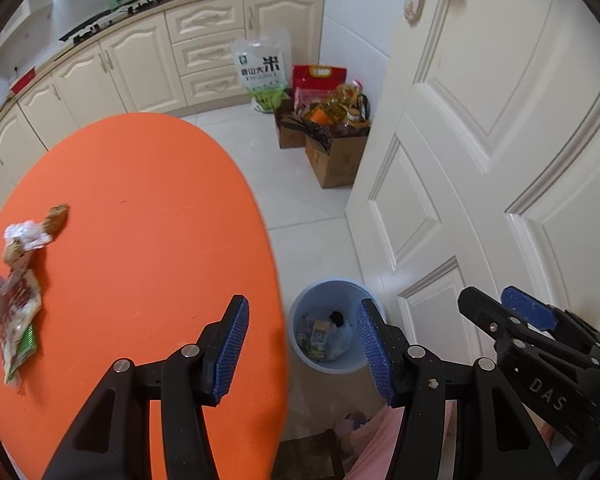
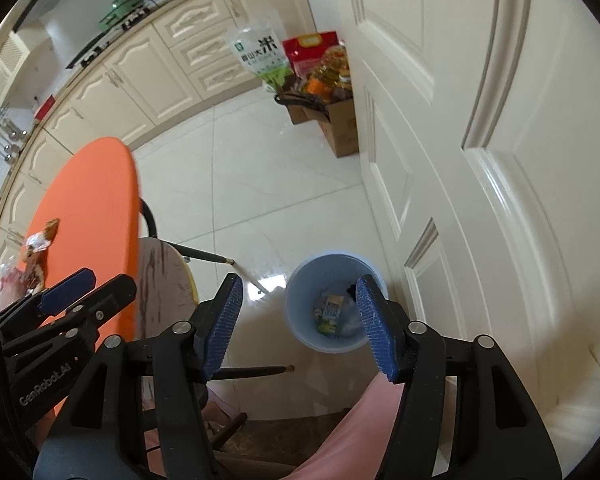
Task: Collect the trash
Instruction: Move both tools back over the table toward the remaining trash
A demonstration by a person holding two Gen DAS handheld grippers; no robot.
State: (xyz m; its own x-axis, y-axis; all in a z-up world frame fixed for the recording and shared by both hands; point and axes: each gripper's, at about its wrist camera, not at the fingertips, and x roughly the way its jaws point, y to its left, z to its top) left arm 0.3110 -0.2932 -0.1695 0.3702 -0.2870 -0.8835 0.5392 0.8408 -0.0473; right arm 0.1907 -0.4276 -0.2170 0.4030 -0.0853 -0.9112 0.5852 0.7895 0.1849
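Left gripper (image 1: 302,350): I see it half open, empty, above the bin.
Right gripper (image 2: 300,326): half open, empty, above the bin.
Bin (image 2: 300,280): on the floor beside the orange worktop (image 1: 140,220).
Wrappers (image 1: 18,292): on the worktop, well apart from the bin.

White tiled floor (image 2: 260,168), glossy. Cream cabinets (image 1: 140,60) along far wall, stove (image 1: 112,20) on top. Panelled cream door (image 1: 500,140) right. Cardboard boxes (image 1: 332,156) far, beside door.
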